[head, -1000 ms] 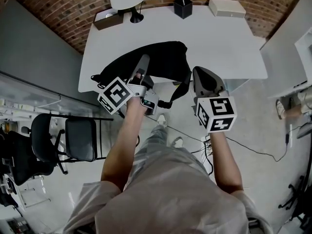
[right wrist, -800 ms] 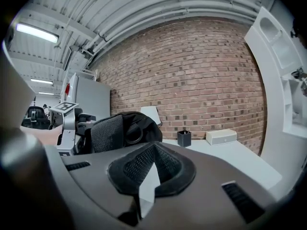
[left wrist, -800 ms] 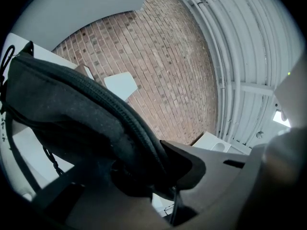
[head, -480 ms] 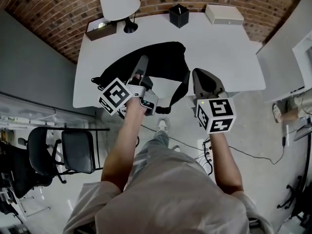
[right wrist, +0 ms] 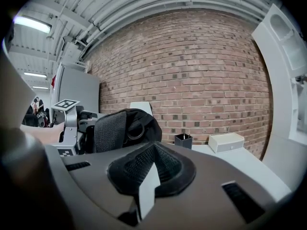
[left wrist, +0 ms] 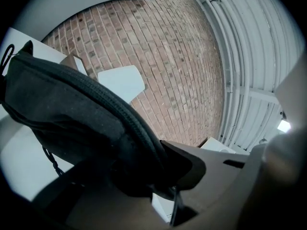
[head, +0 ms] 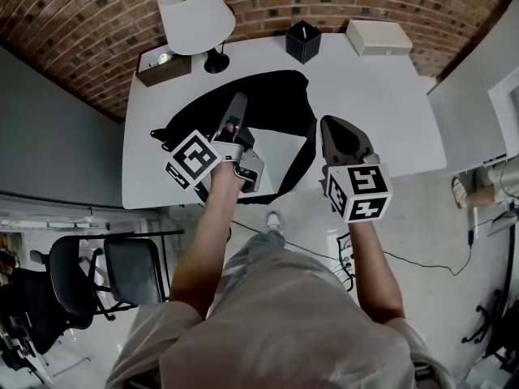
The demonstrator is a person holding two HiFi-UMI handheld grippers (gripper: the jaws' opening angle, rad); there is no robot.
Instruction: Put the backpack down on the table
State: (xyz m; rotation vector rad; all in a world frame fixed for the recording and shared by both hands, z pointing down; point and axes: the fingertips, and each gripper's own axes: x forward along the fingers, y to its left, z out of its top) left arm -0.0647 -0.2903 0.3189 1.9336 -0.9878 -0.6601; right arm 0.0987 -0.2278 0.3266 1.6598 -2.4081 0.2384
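Note:
The black backpack (head: 272, 96) hangs over the near left part of the white table (head: 381, 96), one strap (head: 296, 164) trailing toward the front edge. My left gripper (head: 234, 112) is shut on the backpack's top; in the left gripper view the dark fabric and zipper (left wrist: 72, 109) fill the space between the jaws (left wrist: 148, 176). My right gripper (head: 334, 130) floats just right of the bag, over the table's front edge, shut with nothing in it. In the right gripper view its pads (right wrist: 163, 169) meet, and the backpack (right wrist: 127, 128) hangs ahead to the left.
At the table's far edge, by the brick wall, stand a white lamp (head: 195, 6), a brown box (head: 162, 63), a black pen cup (head: 302, 40) and a white box (head: 379, 36). A black chair (head: 130, 270) stands on the floor to the left. Cables lie under the table.
Both grippers have gone forward with the person, and the backpack now hangs farther over the table instead of at its front edge. Neither grip has changed.

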